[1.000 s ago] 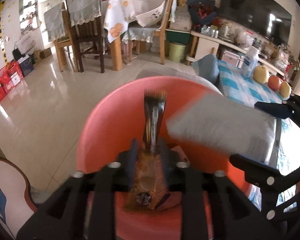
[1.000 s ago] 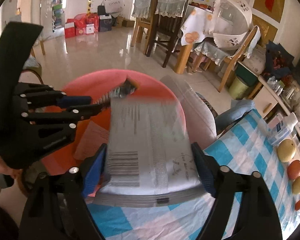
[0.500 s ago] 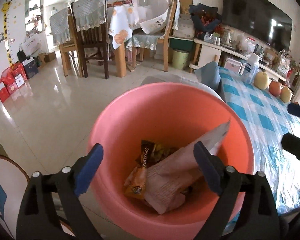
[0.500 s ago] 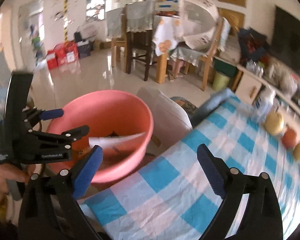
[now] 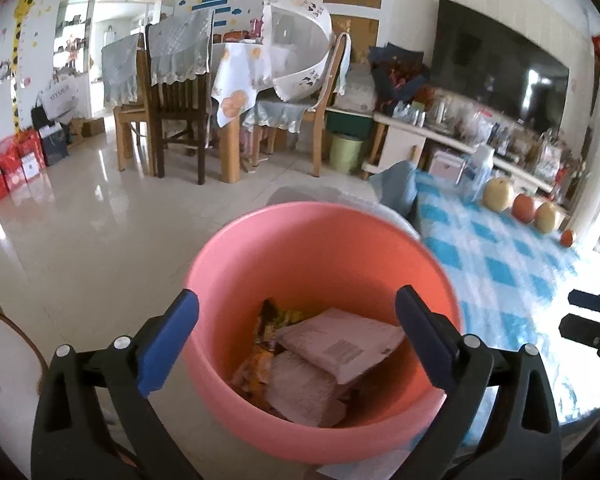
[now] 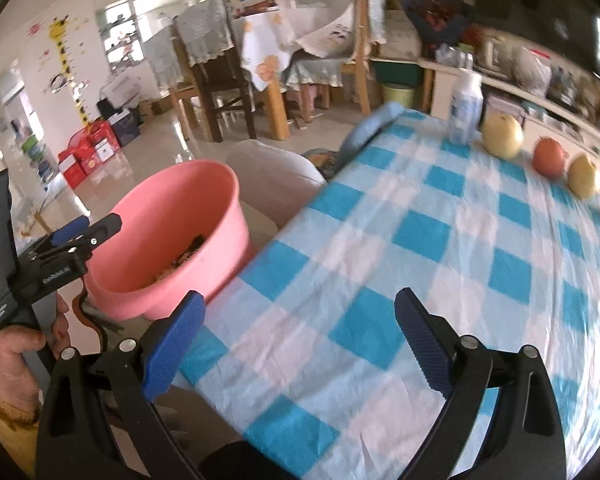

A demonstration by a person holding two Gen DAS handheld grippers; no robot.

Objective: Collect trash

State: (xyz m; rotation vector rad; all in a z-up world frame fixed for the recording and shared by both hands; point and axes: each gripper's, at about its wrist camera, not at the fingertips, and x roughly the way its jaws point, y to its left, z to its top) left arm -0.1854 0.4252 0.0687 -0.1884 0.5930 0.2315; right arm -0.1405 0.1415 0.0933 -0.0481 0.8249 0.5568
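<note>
The pink bucket point(image 5: 324, 248) sits on the floor just beside the checked table point(image 6: 440, 248). In it lie two grey mail bags point(image 5: 340, 346) and a crinkly snack wrapper point(image 5: 256, 360). They look light, soft and slippery, so an edge is likely the best place to pinch. The left gripper point(image 5: 296, 336) is opening over the bucket, holding nothing. The right gripper point(image 6: 300, 336) is spread wide over the table, also holding nothing. Four fruits point(image 6: 502, 136) and one bottle point(image 6: 466, 106) stand there.

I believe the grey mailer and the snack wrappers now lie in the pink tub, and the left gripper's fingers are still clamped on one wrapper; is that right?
Not quite. The left wrist view shows the left gripper empty, its fingers spread wide and still opening above the pink tub. The grey mailer and snack wrappers do lie inside it.
</note>
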